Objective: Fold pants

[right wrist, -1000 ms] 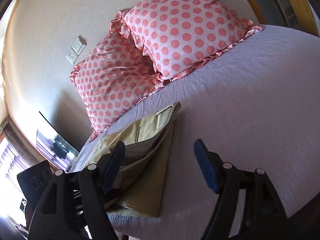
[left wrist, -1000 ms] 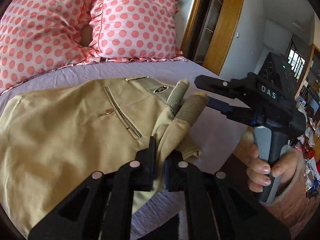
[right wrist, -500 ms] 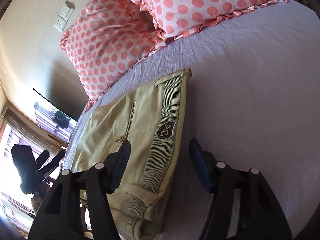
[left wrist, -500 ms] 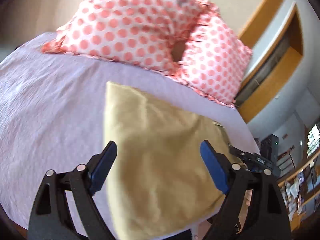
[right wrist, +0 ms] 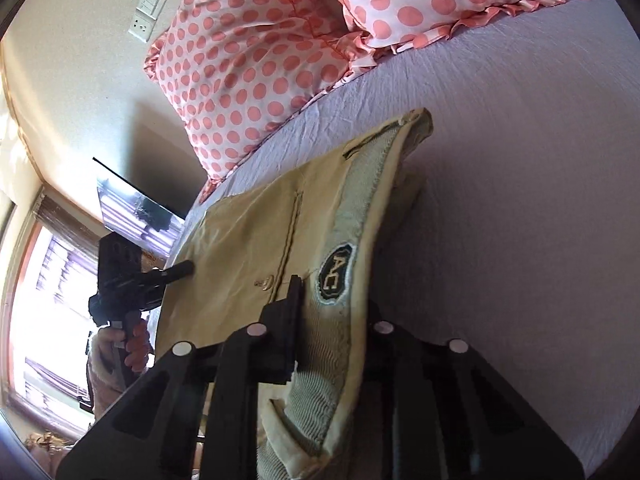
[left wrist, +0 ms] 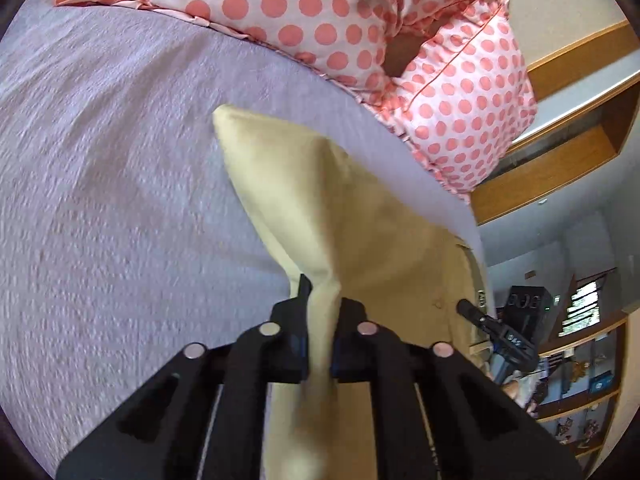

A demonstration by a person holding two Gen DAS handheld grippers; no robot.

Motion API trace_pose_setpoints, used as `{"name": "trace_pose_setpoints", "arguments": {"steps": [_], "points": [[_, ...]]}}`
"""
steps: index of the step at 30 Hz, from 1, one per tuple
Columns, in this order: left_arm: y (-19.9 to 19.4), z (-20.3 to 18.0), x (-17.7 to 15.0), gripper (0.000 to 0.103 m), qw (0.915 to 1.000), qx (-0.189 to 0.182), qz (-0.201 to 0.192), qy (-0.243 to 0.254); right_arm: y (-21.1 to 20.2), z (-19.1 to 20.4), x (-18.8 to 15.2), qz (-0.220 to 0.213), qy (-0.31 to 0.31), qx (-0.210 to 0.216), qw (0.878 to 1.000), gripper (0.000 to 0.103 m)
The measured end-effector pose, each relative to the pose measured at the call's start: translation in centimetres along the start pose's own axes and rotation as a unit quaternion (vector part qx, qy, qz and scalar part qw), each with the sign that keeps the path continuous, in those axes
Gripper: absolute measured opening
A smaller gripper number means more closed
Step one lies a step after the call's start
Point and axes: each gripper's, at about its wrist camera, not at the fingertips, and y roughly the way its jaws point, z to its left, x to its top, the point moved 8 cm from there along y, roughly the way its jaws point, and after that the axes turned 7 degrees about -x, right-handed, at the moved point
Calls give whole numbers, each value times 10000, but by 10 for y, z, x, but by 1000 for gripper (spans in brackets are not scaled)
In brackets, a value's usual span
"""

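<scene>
- Khaki pants [left wrist: 344, 216] lie folded on the lilac bed [left wrist: 120, 200], just in front of two pink polka-dot pillows [left wrist: 320, 12], with their near edges now raised off the bedspread.
- Half a second ago both tongs were spread wide above the cloth; now each has closed on it.
- Left tongs [left wrist: 320, 344] are pressed together on a plain edge of the pants, and the cloth rises from the bed in a taut ridge toward them.
- Right tongs [right wrist: 332, 320] are pinching the ribbed waistband end, just beside the dark "AC" badge [right wrist: 336, 276] and the pocket button [right wrist: 265, 282]; its far finger is hidden behind the cloth.
- In the right wrist view the left tongs [right wrist: 182, 271] show at the opposite edge, so the two grips sit on opposite sides of the bundle.
- As I judge it, the regrasp is done and a further fold or a lift of the bundle is about to begin.
- Uneven pulling could spill the stacked layers, since only the edges are held.
</scene>
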Motion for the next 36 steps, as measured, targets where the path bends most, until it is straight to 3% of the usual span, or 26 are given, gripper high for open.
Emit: {"name": "trace_pose_setpoints", "arguments": {"steps": [5,9,11,13,14,17,19,21,24,25,27,29,31,32,34,36], "points": [[2,-25,42,5,9982,32,-377,472,0,23,49,-326,-271,25,9991,16],[18,-34,90,7,9935,366,-814,709,15,15,104,-712,-76,-214,9972,15],[33,-18,109,16,9894,963,-863,654,30,-2,119,-694,133,-576,9958,17],[33,3,116,23,9825,1554,-892,504,44,-29,119,-437,290,-1428,9884,30],[27,8,115,26,9818,1580,-966,422,43,-40,115,-354,337,-1761,9832,39],[-6,9,102,58,9766,1590,-1354,508,6,-46,106,-973,290,-2015,9742,43],[-20,-4,85,61,9777,1378,-1423,704,-13,-29,94,-1194,180,-1602,9797,48],[-22,-24,59,70,9811,1056,-1342,910,-18,-6,79,-1157,-31,-1141,9867,65],[-3,-53,25,85,9831,753,-1035,1312,1,22,58,-767,-437,-925,9918,72],[9,-55,18,88,9832,819,-884,1373,13,23,55,-578,-454,-1070,9915,79],[37,-43,8,92,9830,1210,-465,1300,30,10,48,-263,-299,-1411,9892,83],[50,-33,2,92,9787,1522,-363,1331,24,13,46,-407,-214,-1498,9876,83],[45,-39,-7,94,9699,1826,-524,1522,10,21,35,-553,-359,-1753,9823,85],[41,-41,-13,100,9653,1993,-555,1593,3,26,27,-705,-512,-1821,9794,90],[29,-46,-31,101,9508,2421,-693,1805,-9,39,4,-1028,-866,-2042,9697,100],[18,-42,-54,101,9339,2957,-677,1891,-13,49,-21,-1292,-1217,-2435,9535,102]]}}
